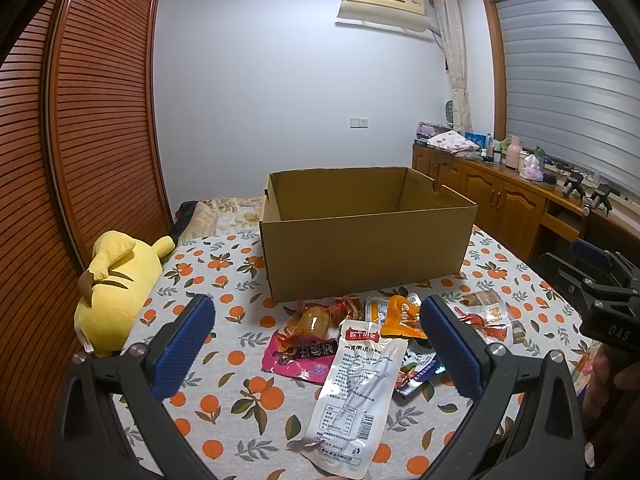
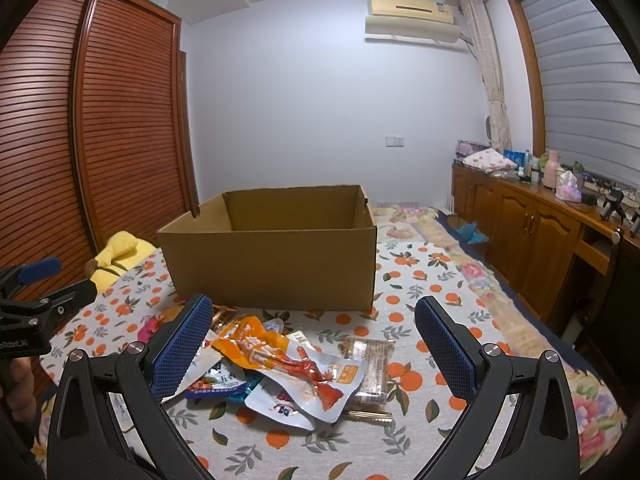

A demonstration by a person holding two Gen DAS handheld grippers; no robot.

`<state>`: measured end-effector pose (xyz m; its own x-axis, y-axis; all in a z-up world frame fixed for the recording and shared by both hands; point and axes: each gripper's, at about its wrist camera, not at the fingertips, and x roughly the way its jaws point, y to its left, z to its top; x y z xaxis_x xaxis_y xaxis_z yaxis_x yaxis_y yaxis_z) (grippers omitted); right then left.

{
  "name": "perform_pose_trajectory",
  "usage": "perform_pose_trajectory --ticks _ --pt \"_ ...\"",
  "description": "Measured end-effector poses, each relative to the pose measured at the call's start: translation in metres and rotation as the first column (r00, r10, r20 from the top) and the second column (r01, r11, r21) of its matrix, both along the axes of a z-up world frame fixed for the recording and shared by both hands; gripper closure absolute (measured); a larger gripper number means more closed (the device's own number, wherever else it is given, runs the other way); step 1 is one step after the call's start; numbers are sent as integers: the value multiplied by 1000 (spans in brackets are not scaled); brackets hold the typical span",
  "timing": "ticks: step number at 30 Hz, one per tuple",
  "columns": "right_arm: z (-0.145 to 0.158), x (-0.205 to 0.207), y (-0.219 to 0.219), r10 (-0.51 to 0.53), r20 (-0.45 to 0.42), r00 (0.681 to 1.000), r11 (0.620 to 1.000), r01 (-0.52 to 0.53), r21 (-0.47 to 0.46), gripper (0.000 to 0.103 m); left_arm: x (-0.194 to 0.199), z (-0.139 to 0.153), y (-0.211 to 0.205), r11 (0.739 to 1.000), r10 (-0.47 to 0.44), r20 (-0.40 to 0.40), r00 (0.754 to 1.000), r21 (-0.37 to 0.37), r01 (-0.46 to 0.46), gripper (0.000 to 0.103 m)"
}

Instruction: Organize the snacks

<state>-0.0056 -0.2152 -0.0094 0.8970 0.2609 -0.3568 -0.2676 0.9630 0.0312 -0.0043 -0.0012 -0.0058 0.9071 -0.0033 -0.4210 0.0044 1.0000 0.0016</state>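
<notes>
**K:** Bedroom setup. Orange-print cloth (image 1: 240,256) covers the work surface, slatted wooden wardrobe (image 1: 100,120) on the left, cabinets (image 2: 520,220) along the window wall. Cardboard box (image 1: 366,248) sits mid-cloth, top open, nothing visible inside from either wrist view.

**M:** Tongs?

**K:** Left gripper (image 1: 316,346) has its jaws spread wide, nothing between the blue pads (image 1: 182,346). It hovers over the near edge of the snack pile. Right gripper (image 2: 314,346) is likewise spread wide and holding nothing, above the same pile from the other side.

**M:** Snack layout?

**K:** All outside the box, heaped on the cloth just in front of its near wall. Long white pouch (image 1: 354,392) lies nearest the left gripper, overlapping a pink packet (image 1: 296,356). Orange packet (image 1: 400,318) is behind it. From the right wrist view, a clear pack with a red piece inside (image 2: 316,376) lies on top of the heap, and a brown bar-type pack (image 2: 370,364) is on its right edge. Could be more packets underneath; the overlap hides them.

**M:** Anything else on the cloth?

**K:** Yellow plush toy (image 1: 114,292) at the left edge, well apart from the snacks.
</notes>
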Motion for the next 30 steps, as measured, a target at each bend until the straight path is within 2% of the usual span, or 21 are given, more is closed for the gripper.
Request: perform_pose_trajectory --ticks 13,30 --pt "0 -1 0 1 -2 1000 1000 -1 -3 0 4 1 0 1000 -17 -23 1000 2 17 0" --pt "-20 10 -4 4 -69 998 999 -7 -36 0 23 -38 5 999 -48 -162 986 -2 48 0"
